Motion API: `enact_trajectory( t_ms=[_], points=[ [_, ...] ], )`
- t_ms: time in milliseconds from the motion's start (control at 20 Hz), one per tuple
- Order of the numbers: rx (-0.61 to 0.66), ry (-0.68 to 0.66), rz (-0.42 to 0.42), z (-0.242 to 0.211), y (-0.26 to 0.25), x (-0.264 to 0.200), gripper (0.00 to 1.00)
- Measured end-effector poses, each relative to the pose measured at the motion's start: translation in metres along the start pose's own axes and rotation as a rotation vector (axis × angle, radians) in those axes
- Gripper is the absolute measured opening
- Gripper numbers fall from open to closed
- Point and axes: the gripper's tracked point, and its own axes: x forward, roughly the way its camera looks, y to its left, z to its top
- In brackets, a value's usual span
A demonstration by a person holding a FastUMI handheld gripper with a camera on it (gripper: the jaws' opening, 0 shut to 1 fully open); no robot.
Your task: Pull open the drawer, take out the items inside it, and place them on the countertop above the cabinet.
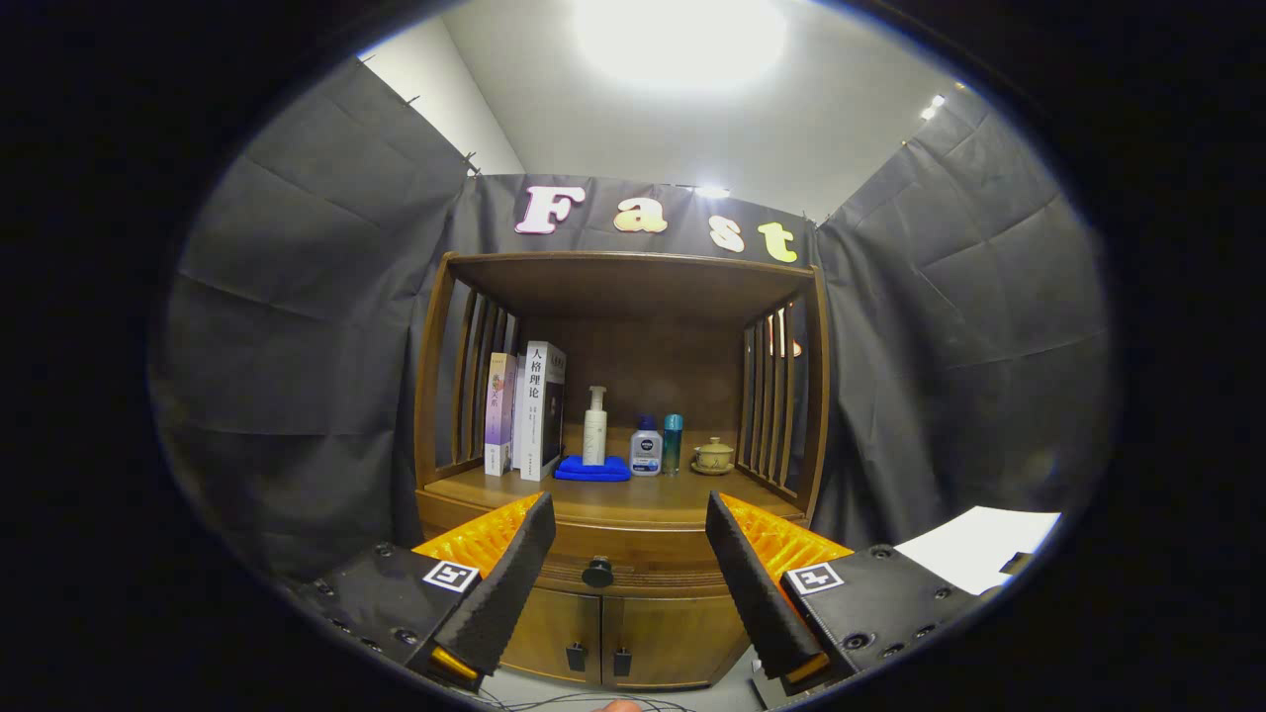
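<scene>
Drawer contents hidden behind the shut front. Gripper [629, 509] spread wide, holding nothing, touching nothing, ribbed fingers [514, 583] framing the dark round knob [597, 572] of the drawer [633, 577] just beyond. Below that, two wooden cabinet doors [621, 625] with small dark pulls. Above, smooth brown countertop [633, 497] carrying two upright books [529, 410], a folded blue cloth [591, 469] under a white pump bottle [594, 426], a squat bottle [646, 446], a slim teal bottle [673, 443] and a lidded ceramic cup [713, 456]. Slatted wooden sides [767, 396], flat top. White sheet [974, 549] partly cut off beside the right finger.
</scene>
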Motion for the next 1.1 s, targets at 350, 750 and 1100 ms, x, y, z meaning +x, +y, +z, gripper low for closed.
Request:
enact_trajectory(
  t_ms=[350, 750, 1100],
  points=[
    [-0.002, 0.034, -0.006, -0.010, 0.005, 0.004, 0.97],
    [0.022, 0.020, -0.037, -0.006, -0.003, 0.010, 0.97],
    [0.021, -0.003, -0.077, -0.013, -0.009, 0.048, 0.97]
  ],
)
